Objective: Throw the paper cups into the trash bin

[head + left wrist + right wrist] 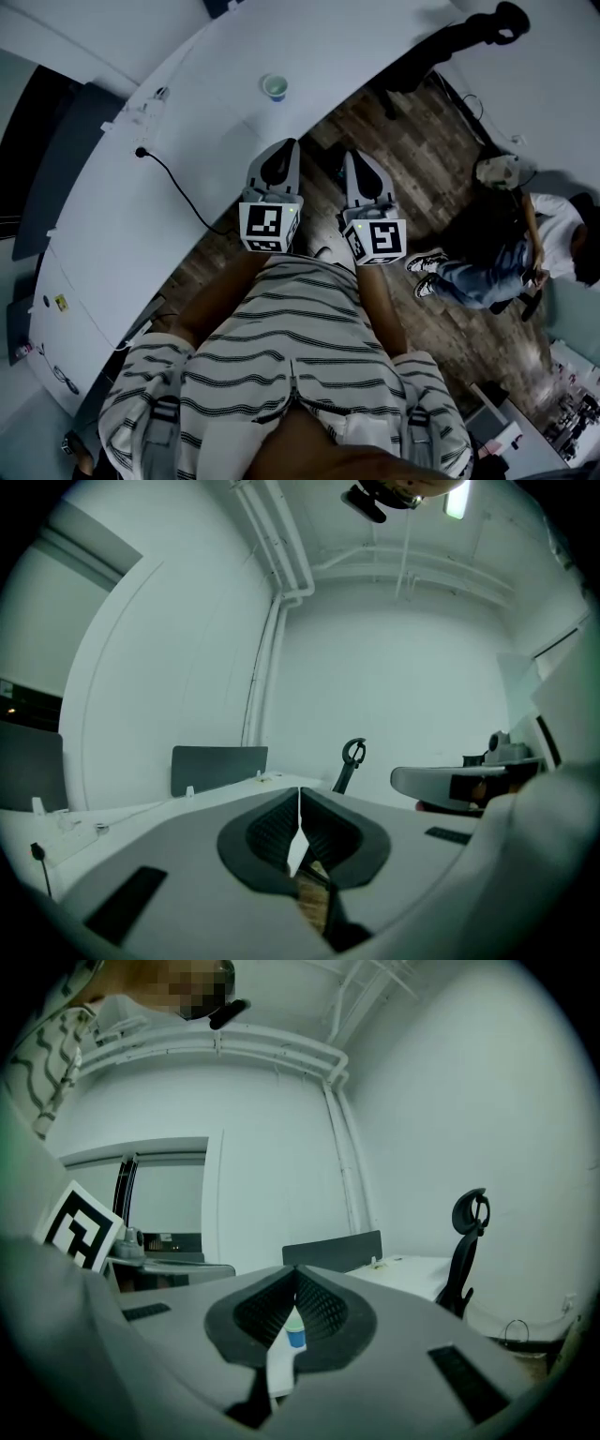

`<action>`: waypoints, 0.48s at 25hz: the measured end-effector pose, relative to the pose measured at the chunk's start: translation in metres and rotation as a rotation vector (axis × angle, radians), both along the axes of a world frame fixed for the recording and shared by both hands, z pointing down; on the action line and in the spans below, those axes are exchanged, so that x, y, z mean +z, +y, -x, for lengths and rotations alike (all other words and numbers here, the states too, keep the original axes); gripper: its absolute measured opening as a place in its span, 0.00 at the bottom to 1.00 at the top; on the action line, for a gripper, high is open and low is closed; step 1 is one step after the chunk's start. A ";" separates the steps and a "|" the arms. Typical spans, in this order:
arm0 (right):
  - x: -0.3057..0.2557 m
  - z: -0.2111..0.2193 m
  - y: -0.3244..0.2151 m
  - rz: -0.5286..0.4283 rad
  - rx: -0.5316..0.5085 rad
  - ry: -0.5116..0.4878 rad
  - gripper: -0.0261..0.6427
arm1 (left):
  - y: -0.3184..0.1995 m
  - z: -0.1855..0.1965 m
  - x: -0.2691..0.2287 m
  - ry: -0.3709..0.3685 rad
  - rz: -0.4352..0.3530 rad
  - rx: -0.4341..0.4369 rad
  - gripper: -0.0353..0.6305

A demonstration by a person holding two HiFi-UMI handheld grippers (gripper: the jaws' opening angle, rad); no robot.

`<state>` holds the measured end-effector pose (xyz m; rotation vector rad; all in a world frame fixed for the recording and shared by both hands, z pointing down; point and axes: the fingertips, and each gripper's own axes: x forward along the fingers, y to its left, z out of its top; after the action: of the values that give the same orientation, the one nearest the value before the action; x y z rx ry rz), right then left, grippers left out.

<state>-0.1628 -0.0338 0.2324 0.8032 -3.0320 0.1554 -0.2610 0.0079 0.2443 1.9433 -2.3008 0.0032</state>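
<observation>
A white paper cup [274,87] with a blue band stands on the long curved white table [187,122], near its front edge, ahead of both grippers. My left gripper [286,143] and right gripper [354,156] are held side by side over the wooden floor, short of the table, both pointing toward it. In the left gripper view, the left gripper [299,796] has its jaws touching with nothing between them. My right gripper [296,1275] is likewise shut and empty; the cup [295,1336] shows small and distant through the gap below its tips. No trash bin is in view.
A black cable [178,192] runs across the table. Dark divider panels [61,159] stand at its far side. A black office chair [459,42] sits at the table's right end. A person [506,253] sits on the floor to the right.
</observation>
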 end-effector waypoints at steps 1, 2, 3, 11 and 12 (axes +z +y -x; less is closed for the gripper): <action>0.002 0.004 -0.002 0.003 0.001 0.004 0.06 | -0.004 0.005 0.001 0.001 -0.001 0.001 0.09; 0.004 0.008 -0.004 0.006 0.003 0.009 0.06 | -0.008 0.010 0.003 0.002 0.001 0.001 0.09; 0.006 0.012 -0.006 0.008 0.005 0.013 0.06 | -0.011 0.014 0.005 0.002 0.006 0.002 0.09; 0.023 0.039 -0.010 0.030 0.014 0.048 0.06 | -0.030 0.046 0.026 0.007 0.039 0.018 0.09; 0.025 0.042 -0.009 0.035 0.015 0.054 0.06 | -0.033 0.049 0.029 0.008 0.044 0.022 0.09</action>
<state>-0.2047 -0.0431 0.2578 0.8138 -2.9653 0.1828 -0.3104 -0.0250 0.2729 1.9435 -2.2541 0.0477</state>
